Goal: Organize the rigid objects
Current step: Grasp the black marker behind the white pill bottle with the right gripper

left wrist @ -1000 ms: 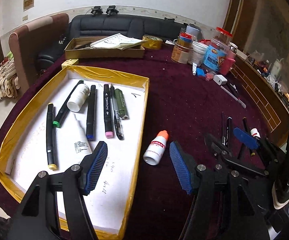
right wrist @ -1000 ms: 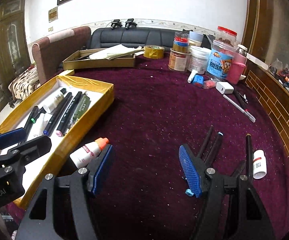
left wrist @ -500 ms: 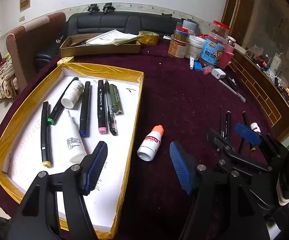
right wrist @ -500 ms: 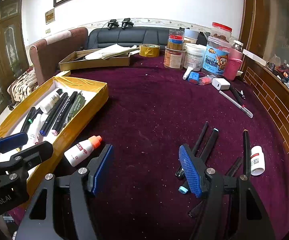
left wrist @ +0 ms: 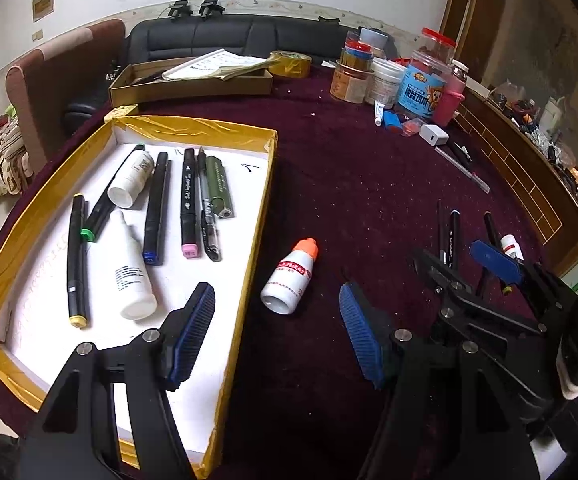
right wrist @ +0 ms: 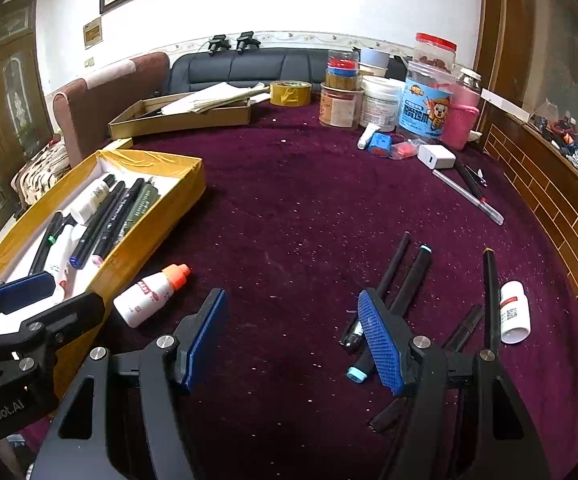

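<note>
The orange-capped white bottle lies on the maroon table just ahead of the left hand-held gripper, between its parted, empty jaws; the right hand-held gripper is likewise parted and empty.

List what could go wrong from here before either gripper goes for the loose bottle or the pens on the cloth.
1. The orange-capped bottle lies on its side just outside the yellow-edged tray; a glancing touch could roll it.
2. The left gripper and right gripper, both open, hang close together, so reaching for the bottle could make them collide.
3. The dark pens lie bunched; closing on one may drag its neighbours.
</note>
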A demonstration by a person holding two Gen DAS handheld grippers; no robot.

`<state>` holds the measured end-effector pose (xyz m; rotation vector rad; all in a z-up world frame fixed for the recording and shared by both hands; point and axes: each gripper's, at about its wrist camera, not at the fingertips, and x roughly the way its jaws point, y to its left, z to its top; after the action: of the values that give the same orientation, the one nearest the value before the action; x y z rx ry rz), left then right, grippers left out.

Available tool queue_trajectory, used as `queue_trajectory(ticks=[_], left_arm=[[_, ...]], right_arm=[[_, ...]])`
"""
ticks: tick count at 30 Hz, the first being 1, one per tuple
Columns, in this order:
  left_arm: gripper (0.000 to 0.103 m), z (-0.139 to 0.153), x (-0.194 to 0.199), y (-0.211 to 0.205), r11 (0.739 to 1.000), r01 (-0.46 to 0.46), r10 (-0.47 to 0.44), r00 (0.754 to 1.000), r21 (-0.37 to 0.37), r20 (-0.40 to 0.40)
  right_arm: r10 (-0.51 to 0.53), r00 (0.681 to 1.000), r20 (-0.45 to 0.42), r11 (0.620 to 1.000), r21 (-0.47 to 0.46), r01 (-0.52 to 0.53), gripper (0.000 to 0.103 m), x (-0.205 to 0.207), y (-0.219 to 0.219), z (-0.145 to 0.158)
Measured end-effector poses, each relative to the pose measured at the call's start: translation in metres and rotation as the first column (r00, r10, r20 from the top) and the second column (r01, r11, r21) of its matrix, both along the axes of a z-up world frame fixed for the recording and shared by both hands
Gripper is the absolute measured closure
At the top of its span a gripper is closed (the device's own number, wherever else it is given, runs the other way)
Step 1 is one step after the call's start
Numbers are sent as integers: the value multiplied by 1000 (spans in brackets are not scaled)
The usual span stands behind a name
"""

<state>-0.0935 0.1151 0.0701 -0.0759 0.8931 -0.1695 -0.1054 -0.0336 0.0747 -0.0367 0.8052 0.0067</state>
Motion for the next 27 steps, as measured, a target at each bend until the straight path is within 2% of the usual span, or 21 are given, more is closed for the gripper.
queue_trajectory(ticks=[6,11,17,22,27], left_arm=[[39,-2,6,-12,1000,30,-30,999,-1,-17],[39,-5,17,-30,997,77,-77,996,-9,-40],[39,-17,31,-74,984,175,-173,983,27,-58],[39,-25,53,-121,960,280,-279,959,13,-54],[40,-32,75,-151,939,333,-331,943,79,-45]], right_arm=[[-40,999,-5,999,4,40,41,2,-27,1],[-183,983,1,980,78,182,41,-1,-99,6],[-384,923,-7,910,164,380,41,-3,-198,-9],[-450,893,26,872,229,433,41,-8,-241,-21],[-480,876,-46,800,387,459,40,-11,-271,-38]])
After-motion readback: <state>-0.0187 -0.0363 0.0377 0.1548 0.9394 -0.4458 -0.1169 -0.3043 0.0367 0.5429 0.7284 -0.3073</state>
